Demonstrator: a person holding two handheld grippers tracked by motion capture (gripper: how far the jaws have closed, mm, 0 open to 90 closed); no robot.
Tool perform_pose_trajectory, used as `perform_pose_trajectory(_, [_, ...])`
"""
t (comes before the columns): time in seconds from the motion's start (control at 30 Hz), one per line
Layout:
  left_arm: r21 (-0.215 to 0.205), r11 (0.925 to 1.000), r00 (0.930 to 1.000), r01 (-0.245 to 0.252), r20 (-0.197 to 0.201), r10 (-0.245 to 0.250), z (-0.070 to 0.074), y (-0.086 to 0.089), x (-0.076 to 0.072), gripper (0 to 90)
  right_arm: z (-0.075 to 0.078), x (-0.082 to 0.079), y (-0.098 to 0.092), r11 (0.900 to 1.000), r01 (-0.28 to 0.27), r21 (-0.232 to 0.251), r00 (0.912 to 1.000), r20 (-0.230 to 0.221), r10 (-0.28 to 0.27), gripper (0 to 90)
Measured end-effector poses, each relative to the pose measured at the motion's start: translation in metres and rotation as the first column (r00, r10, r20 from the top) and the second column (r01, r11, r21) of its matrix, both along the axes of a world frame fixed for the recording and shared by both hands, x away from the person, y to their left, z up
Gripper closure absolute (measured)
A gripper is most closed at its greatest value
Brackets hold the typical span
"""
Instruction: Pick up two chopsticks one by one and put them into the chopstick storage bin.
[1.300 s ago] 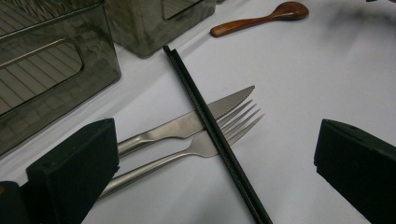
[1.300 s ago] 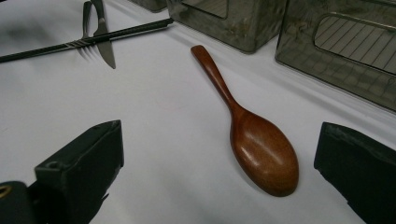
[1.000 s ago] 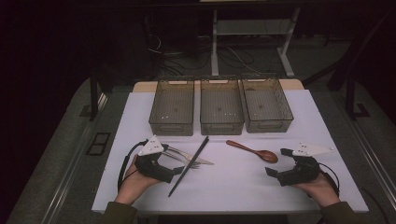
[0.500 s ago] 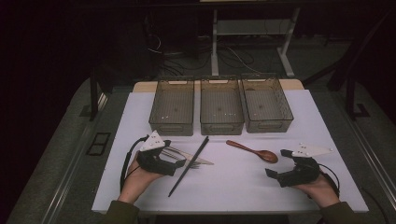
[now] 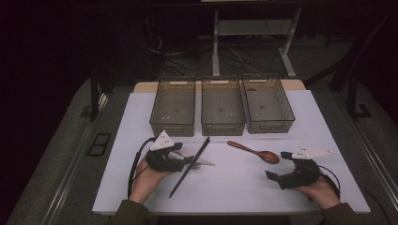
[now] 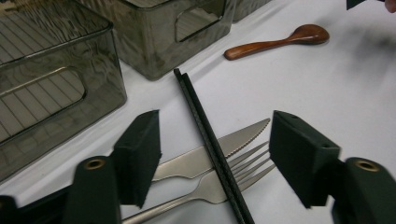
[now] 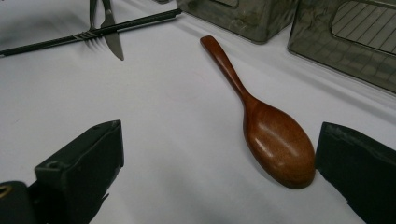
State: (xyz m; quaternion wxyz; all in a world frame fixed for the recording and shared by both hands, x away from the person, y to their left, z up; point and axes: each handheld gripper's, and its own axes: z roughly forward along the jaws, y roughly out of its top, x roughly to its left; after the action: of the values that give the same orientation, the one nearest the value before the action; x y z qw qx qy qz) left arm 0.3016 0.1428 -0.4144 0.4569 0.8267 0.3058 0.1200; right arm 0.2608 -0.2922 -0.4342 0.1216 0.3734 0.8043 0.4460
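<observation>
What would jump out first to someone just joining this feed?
Three smoky clear bins in a row at the white table's far side. In front of them, the left gripper, jaws just closing but still apart, straddles a black chopstick lying over a fork and knife. A wooden spoon lies before the open right gripper.

Three bins in a row at the far side of the table (image 5: 122,187): left bin (image 5: 172,108), middle bin (image 5: 222,108), right bin (image 5: 268,106). Chopsticks (image 5: 189,161) lie diagonally before the left/middle bins, across a knife (image 6: 205,151) and fork (image 6: 219,179). Wooden spoon (image 5: 254,151) to their right, before the middle/right bins, well apart from the cutlery.
</observation>
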Motion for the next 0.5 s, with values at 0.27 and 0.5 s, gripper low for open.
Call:
perform_pose_trajectory(0.27, [0.024, 0.9997, 0.9994, -0.011, -0.031, 0.011, -0.006, -0.010, 0.007, 51.3, -0.001, 0.001, 0.000, 1.000, 0.012, 0.003, 0.9999, -0.004, -0.012, 1.1])
perform_pose_trajectory(0.5, [0.061, 0.9977, 0.9981, -0.029, -0.053, 0.032, -0.013, -0.018, 0.010, 65.8, -0.001, 0.000, -0.001, 1.000, 0.017, 0.006, 0.9998, -0.007, -0.017, 1.1])
